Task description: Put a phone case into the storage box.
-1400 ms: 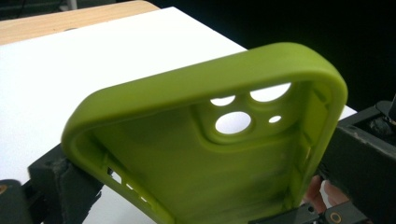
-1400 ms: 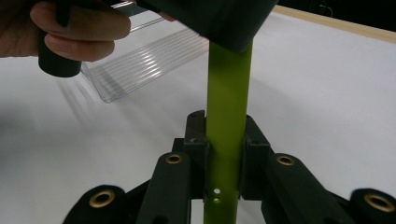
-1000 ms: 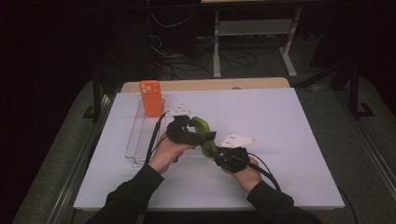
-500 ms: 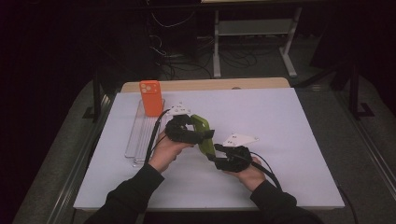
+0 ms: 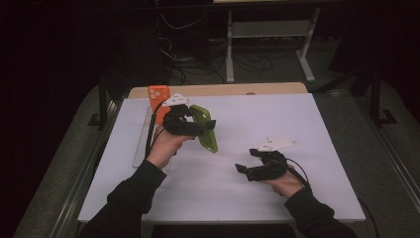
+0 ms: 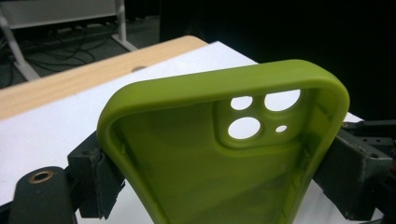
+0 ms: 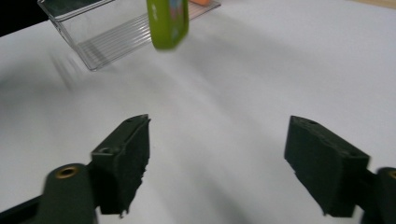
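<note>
Green phone case, held above bench, upper left of centre.

Left hand-held gripper (image 5: 200, 130) clamped across green phone case (image 5: 204, 128), camera cut-outs uppermost. Right hand-held gripper (image 5: 243, 171), lower right, jaws apart, empty. Clear tray (image 7: 109, 35) and orange phone (image 5: 158, 95) at upper left of bench (image 5: 297, 124).

No legible text (any view).

A wooden board (image 5: 218, 89) is seen along the white table's (image 5: 297, 129) far edge; at upper centre, cables (image 5: 190, 52) are strewn beside a white frame (image 5: 267, 29).
</note>
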`<state>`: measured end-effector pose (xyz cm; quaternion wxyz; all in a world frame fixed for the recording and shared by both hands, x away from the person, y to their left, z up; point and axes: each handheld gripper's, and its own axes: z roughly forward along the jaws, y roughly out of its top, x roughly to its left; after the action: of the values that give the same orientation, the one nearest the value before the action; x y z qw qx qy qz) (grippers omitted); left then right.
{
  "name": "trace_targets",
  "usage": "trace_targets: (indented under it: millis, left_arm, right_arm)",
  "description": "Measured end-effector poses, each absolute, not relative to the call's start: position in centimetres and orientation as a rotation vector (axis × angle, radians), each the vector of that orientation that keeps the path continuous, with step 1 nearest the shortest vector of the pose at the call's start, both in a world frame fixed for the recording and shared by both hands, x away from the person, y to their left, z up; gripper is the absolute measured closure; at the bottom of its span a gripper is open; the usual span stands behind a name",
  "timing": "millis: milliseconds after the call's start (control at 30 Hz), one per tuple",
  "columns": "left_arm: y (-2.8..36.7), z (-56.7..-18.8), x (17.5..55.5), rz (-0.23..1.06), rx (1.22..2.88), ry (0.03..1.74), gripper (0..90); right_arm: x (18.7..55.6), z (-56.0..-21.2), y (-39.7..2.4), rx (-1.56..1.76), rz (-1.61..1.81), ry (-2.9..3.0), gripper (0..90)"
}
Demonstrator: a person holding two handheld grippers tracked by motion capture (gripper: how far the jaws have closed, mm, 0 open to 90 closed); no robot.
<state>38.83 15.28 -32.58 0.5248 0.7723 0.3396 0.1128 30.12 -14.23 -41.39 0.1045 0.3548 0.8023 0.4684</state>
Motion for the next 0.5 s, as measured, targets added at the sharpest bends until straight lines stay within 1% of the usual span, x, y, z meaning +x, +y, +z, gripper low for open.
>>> trace_targets:
  millis: [67,133,233,300,500]
  left_arm:
    - [15.7,-32.1,39.1,0.282,1.851,0.816,13.1]
    - [16.1,-31.7,39.4,0.292,1.85,0.82,13.2]
    - [16.9,-31.1,39.9,0.307,1.852,0.829,13.2]
    - [17.3,-30.8,40.2,0.32,1.849,0.838,13.2]
    - [18.6,-29.4,41.0,0.379,1.84,0.857,13.2]
  right_arm:
    - [30.0,-41.6,-14.8,1.057,1.379,2.37,13.6]
    - [29.9,-41.9,-15.5,1.056,1.368,2.37,11.8]
    - [29.6,-42.2,-16.3,1.078,1.351,2.36,6.0]
    - [29.6,-42.4,-16.8,1.068,1.339,2.356,0.0]
    - [29.0,-43.1,-17.7,1.042,1.276,2.364,0.0]
